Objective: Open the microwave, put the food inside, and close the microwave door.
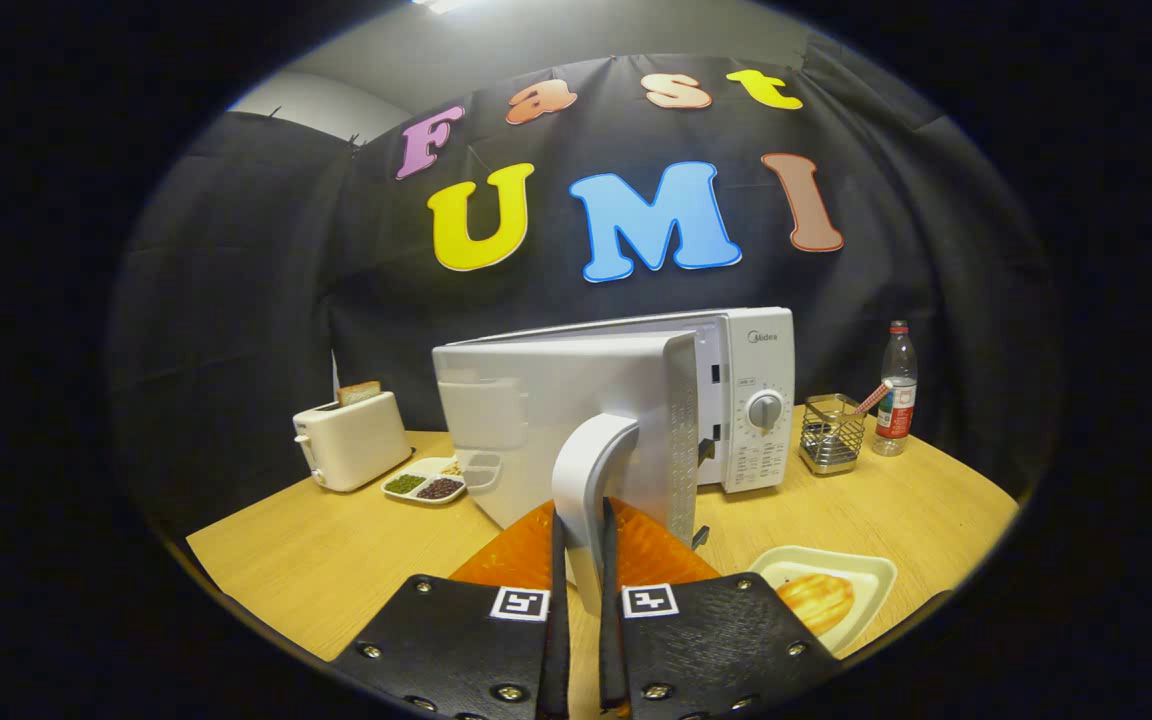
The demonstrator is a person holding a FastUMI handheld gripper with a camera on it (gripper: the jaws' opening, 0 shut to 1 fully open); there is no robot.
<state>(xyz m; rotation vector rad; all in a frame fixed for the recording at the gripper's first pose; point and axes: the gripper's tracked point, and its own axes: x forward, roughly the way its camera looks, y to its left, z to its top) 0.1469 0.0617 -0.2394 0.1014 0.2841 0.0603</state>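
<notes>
Clenched on the microwave door handle [591,480], the gripper [581,590] could slip off mid-swing, or drag the light microwave [736,400] across the table [316,560].

The tool [581,560] carries 2 textured plates fastened with round metal screws, each bearing 1 square black-and-white marker near its inner corner.
</notes>
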